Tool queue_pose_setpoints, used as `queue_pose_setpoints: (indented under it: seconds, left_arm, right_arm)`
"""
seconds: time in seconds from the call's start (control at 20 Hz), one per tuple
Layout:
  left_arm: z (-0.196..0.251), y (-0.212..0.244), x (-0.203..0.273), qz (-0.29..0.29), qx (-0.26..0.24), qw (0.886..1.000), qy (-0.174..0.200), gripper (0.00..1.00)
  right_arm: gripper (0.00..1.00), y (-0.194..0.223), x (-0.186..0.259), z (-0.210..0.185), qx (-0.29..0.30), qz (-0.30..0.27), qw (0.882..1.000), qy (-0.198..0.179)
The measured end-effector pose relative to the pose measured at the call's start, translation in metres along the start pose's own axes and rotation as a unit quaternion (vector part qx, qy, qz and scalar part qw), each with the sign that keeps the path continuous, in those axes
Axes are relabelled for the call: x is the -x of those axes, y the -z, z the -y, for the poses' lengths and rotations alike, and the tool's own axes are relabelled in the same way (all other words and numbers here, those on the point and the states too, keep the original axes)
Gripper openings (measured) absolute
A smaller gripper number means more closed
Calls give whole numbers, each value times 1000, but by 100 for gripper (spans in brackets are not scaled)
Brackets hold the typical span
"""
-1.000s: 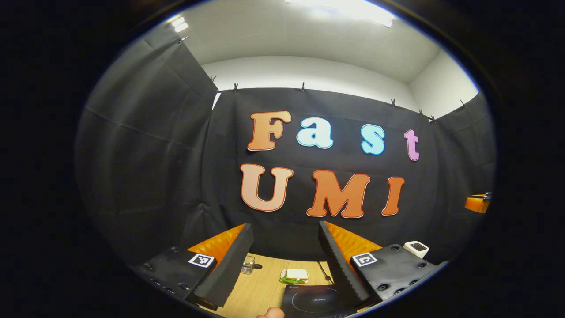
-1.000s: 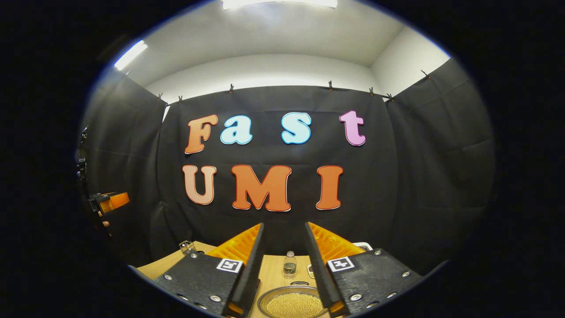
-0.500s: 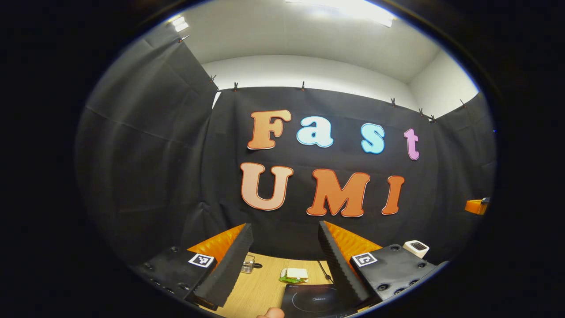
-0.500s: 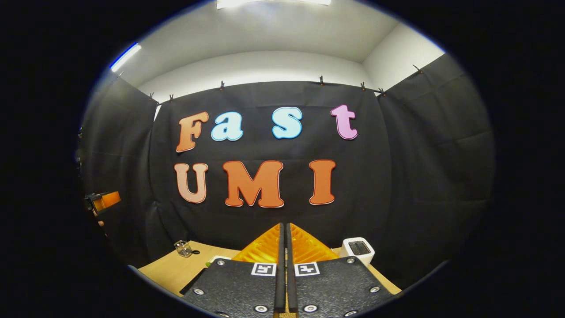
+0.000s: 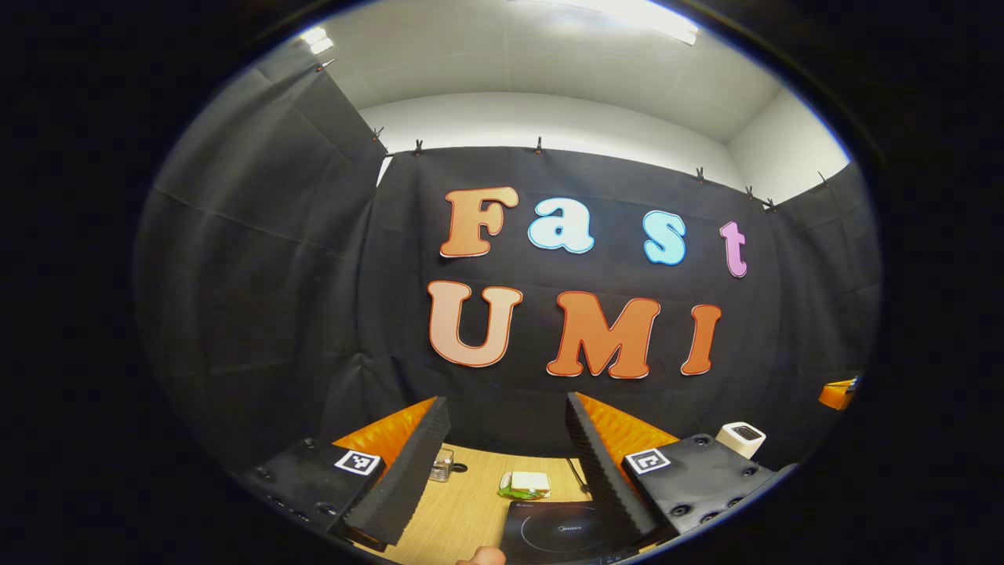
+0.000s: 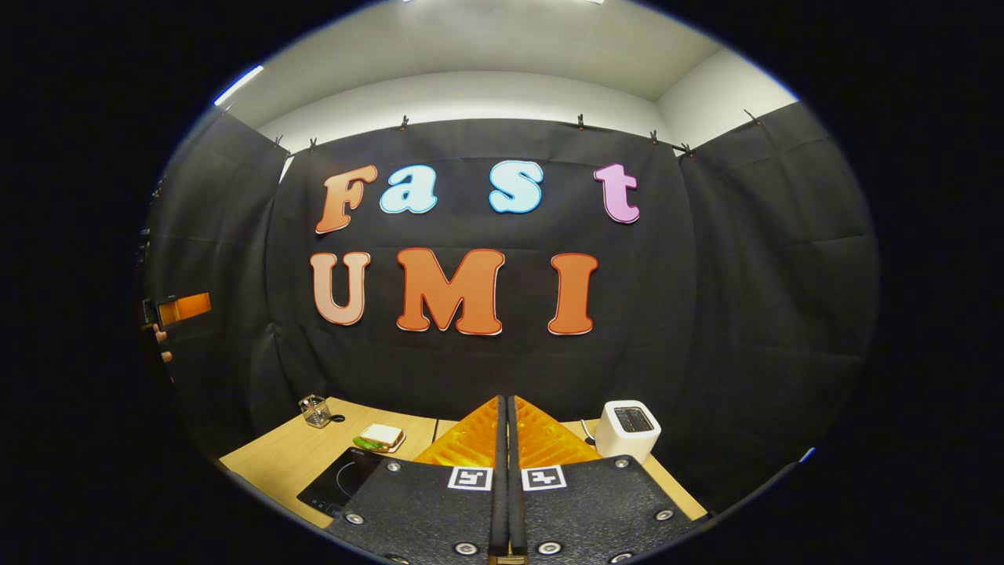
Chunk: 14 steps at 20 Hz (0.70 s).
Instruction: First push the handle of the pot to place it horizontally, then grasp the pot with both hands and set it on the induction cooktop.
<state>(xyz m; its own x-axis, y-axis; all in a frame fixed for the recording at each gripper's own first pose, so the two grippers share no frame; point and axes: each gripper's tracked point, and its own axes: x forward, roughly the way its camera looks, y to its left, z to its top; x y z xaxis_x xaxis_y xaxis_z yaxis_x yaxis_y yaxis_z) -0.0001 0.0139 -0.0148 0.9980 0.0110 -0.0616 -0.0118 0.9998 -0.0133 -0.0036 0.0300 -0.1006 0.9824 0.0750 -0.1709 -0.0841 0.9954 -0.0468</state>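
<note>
The black induction cooktop (image 5: 561, 534) lies flat on the wooden table, low between my left gripper's fingers. My left gripper (image 5: 506, 402) is held above the table, open, with nothing between its fingers. In the right gripper view the cooktop (image 6: 345, 482) lies down to the left of my right gripper (image 6: 506, 400). That gripper is shut, its fingers pressed together with nothing seen between them. My left gripper (image 6: 184, 308), and the hand holding it, appear far off at the left edge of the right gripper view. My right gripper (image 5: 838, 392) is at the right edge of the left gripper view.
A sandwich on a small plate (image 6: 380, 437) lies just behind the cooktop. A small glass jar (image 6: 315, 410) stands at the table's (image 6: 267, 459) far left, and a white toaster (image 6: 627, 428) at the back right. A cable (image 5: 576, 479) runs behind the cooktop. Black cloth walls close in the booth.
My right gripper went from open to shut and its view swung, so the cooktop and sandwich now appear. The pot seen between its fingers a second ago is gone. My left gripper barely moved.
</note>
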Motion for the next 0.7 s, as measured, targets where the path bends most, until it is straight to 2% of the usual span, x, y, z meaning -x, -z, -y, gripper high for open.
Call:
queue_pose_setpoints:
  seconds: [0.4,0.7]
  left_arm:
    - [1,2,1,1,-7,1000,1,98]
    - [2,1,9,5,-12,1000,4,98]
  right_arm:
    - [0,54,17,-15,13,-25,999,-16]
    - [0,110,26,-25,2,-67,997,-28]
